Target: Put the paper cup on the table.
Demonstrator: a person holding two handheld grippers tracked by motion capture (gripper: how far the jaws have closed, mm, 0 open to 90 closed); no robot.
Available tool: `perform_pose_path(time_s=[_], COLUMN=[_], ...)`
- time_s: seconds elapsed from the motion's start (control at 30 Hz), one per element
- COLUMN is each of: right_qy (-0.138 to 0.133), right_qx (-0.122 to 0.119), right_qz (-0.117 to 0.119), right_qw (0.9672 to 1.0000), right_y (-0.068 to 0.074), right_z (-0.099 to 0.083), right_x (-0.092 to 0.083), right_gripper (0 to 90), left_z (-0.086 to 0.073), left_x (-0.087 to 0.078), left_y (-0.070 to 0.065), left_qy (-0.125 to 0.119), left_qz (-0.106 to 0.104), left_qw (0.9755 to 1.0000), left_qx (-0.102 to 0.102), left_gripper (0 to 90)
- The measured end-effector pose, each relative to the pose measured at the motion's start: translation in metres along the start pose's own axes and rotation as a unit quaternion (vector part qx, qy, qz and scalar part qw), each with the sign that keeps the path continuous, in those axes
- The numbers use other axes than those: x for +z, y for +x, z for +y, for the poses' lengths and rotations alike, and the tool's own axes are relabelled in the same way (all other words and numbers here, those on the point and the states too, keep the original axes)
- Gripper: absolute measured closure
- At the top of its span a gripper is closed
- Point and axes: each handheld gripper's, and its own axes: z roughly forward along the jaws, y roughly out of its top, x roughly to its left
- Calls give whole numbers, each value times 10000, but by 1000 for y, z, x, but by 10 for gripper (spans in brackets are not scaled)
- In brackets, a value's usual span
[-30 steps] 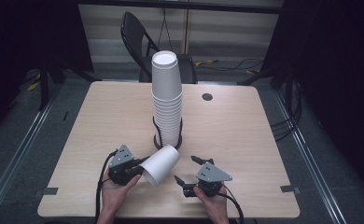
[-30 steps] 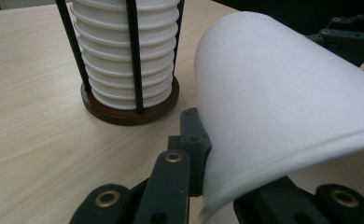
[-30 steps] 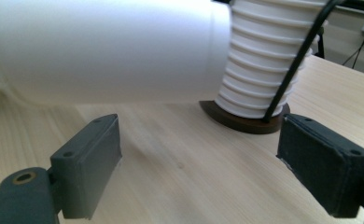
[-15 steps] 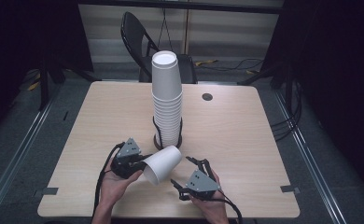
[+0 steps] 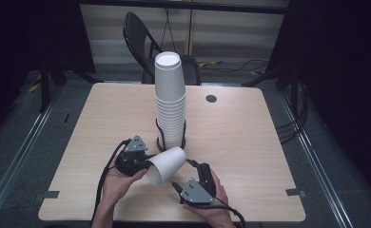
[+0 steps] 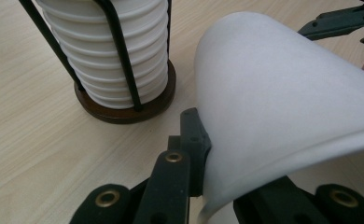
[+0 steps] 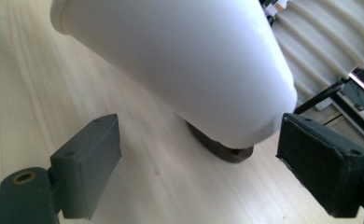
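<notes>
On the near left of the pale wooden table point(image 5: 102, 114), the person's left hand point(image 5: 119, 183) holds the left gripper point(image 5: 143, 164), a black two-jaw tool with a grey three-cornered plate on top. Its jaws are clenched on the rim of a single white paper cup point(image 5: 167, 165); in the left gripper view one black jaw presses the outside of the cup wall point(image 6: 283, 107) just above the rolled lip, and the other sits under the lip. The cup lies tilted on its side in the air, its open mouth toward the near left and its closed base pointing toward the far right.

Just beyond the cup, at the middle of the table, a tall stack of white paper cups point(image 5: 170, 99) stands upside down in a black wire holder on a round dark wooden base point(image 6: 124, 105).

To the right of the held cup, the right hand point(image 5: 212, 209) holds the right gripper point(image 5: 186, 173), also black with a grey plate. Its jaws are spread wide; in the right gripper view the cup's base end point(image 7: 180, 60) lies between and beyond the two pads, apart from both.

Farther right, a small dark round hole point(image 5: 211, 99) marks the far side of the tabletop.
</notes>
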Motion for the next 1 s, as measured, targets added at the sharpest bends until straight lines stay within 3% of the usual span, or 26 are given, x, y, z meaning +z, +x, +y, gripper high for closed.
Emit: perform_pose_path(time_s=[0.1,0.13,0.23,0.4,0.5,0.6,0.73,1.0], right_qy=[-38,-82,-75,-53,-85,-91,-104,-263], right_qx=[-23,-99,-333,-693,-730,-1018,-1305,-1421], right_qz=[14,-42,-115,-160,-163,-249,-173,-121], right_qw=[10000,9999,9994,9975,9972,9944,9912,9894], right_y=[1,1,2,5,6,12,15,17], right_z=[1,3,5,10,12,15,19,29], right_x=[0,0,0,2,4,7,9,14], right_gripper=[132,132,132,130,114,110,104,90], left_z=[3,5,7,10,11,13,14,18], left_x=[1,3,6,10,10,11,13,16], left_y=[0,-1,-3,-6,-7,-6,-6,-7], left_qy=[123,286,406,499,565,646,751,679], left_qz=[-59,-105,-163,-217,-215,-264,-325,-398], left_qw=[9999,9995,9990,9985,9981,9974,9965,9969], left_qx=[24,31,84,113,148,159,150,33], left_gripper=[862,862,863,863,863,864,865,870])
